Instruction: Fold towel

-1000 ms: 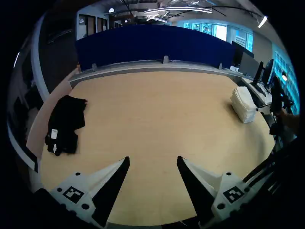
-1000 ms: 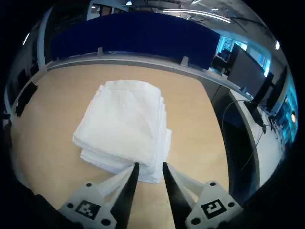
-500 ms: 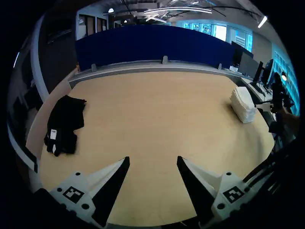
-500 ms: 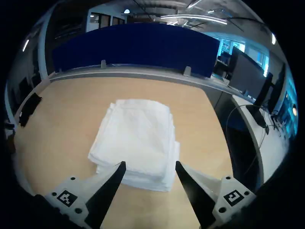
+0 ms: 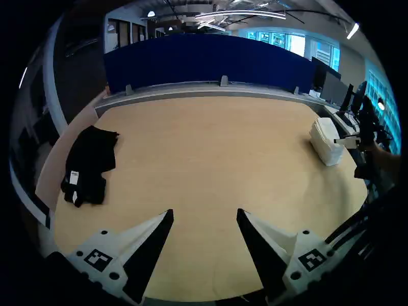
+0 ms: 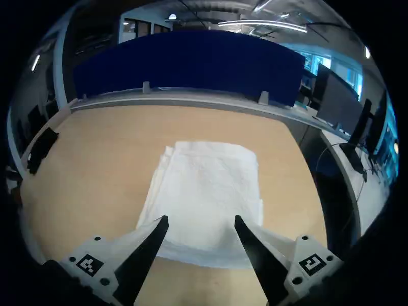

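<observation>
We see both spread: left claw, right claw at one towel stack; left gripper view gives one black cloth clearly.

My left claw has two wedge-shaped fingers that taper to sharp tips. Each finger is white plastic on the outside and matt black on its inner face. Near each base I see a square black-and-white marker tag, with small dark screw holes around it. Thin black cables run beside the right-hand finger. My right claw is built the same way, with white shells, black inner faces, a marker tag on each base and dark screw holes beside the tags.
</observation>
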`<move>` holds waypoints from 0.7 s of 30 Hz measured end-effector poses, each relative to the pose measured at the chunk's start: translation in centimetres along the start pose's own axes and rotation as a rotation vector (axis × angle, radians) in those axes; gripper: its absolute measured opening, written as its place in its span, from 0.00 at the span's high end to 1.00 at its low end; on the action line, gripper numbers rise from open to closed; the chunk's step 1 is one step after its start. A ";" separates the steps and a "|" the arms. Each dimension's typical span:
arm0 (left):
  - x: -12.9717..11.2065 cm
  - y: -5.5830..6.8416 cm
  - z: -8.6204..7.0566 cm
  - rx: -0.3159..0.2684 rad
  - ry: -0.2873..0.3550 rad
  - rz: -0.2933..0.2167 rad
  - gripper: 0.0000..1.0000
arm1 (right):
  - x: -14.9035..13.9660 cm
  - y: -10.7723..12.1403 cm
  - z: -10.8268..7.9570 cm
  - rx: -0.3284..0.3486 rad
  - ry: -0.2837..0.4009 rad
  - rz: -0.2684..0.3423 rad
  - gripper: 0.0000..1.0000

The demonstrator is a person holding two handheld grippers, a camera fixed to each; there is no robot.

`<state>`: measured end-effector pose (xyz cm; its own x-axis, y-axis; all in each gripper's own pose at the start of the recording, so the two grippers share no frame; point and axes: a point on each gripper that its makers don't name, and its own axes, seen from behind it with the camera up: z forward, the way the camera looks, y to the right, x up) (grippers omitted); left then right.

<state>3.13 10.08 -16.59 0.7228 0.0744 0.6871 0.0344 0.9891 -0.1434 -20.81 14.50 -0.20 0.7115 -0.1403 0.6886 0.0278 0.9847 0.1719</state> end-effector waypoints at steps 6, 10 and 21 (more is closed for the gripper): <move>-0.2 -0.4 0.0 0.006 -0.002 -0.003 0.08 | -1.3 0.8 0.9 -0.016 -0.020 0.021 0.00; -0.4 -0.6 0.1 0.007 -0.005 -0.006 0.08 | -1.8 0.9 1.3 -0.017 -0.029 0.024 0.00; -0.3 -0.3 0.3 0.006 -0.005 -0.009 0.08 | -2.8 0.9 2.0 -0.009 -0.039 0.026 0.00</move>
<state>2.69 9.81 -16.54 0.7187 0.0661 0.6922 0.0367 0.9905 -0.1327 -24.17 15.60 -0.60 0.6843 -0.1180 0.7195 0.0160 0.9890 0.1469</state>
